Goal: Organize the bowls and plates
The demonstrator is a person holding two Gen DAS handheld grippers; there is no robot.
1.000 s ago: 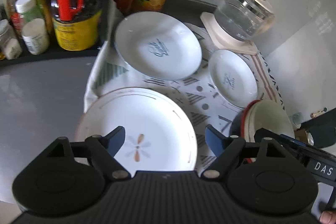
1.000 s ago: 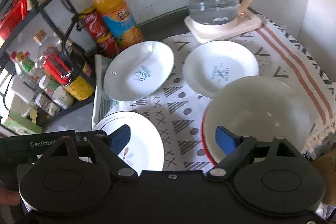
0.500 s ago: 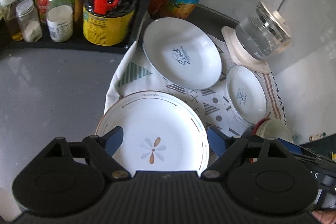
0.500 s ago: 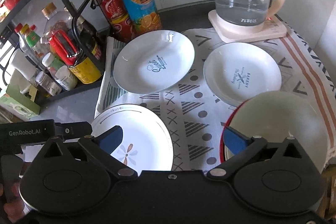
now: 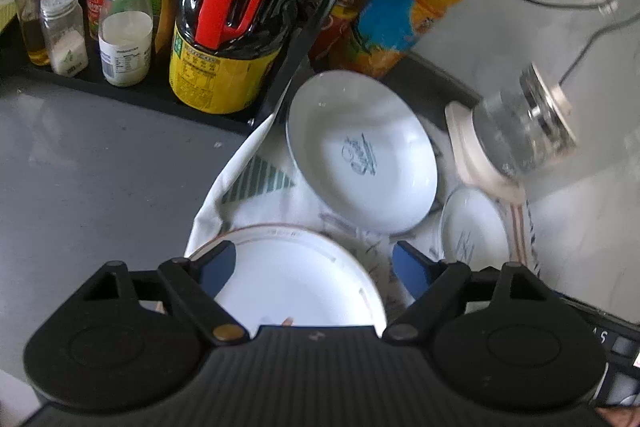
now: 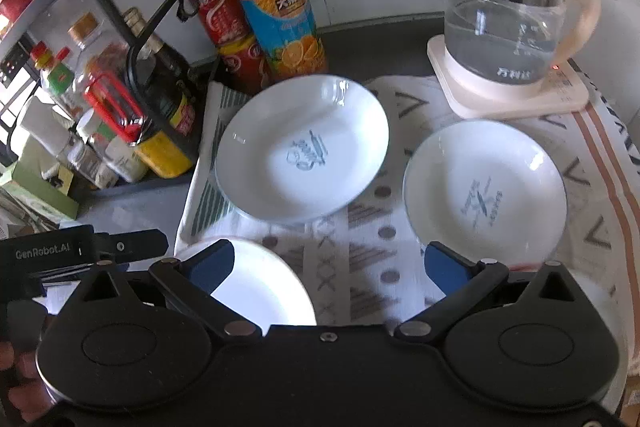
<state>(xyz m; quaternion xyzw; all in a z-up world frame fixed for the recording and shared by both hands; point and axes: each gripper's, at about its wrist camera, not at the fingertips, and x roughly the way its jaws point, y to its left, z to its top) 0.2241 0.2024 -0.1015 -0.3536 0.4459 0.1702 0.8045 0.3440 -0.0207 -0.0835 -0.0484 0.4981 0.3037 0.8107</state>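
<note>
Three white plates lie on a patterned cloth. A deep plate with blue script sits at the back. A smaller plate with a blue mark is to its right. Nearest is a large flat plate with a thin brown rim. My left gripper hangs over this large plate, jaws apart but closing a little, nothing between them. My right gripper stands wide open above the cloth between the plates, holding nothing. I see no bowl now.
A glass kettle on a cream base stands at the back right. An orange drink bottle, red cans and a black rack of sauce bottles crowd the back left. Grey counter lies left of the cloth.
Both grippers have shifted left and forward over the cloth and rolled. The red-rimmed bowl has dropped out of both views. The right jaws have spread wider.
</note>
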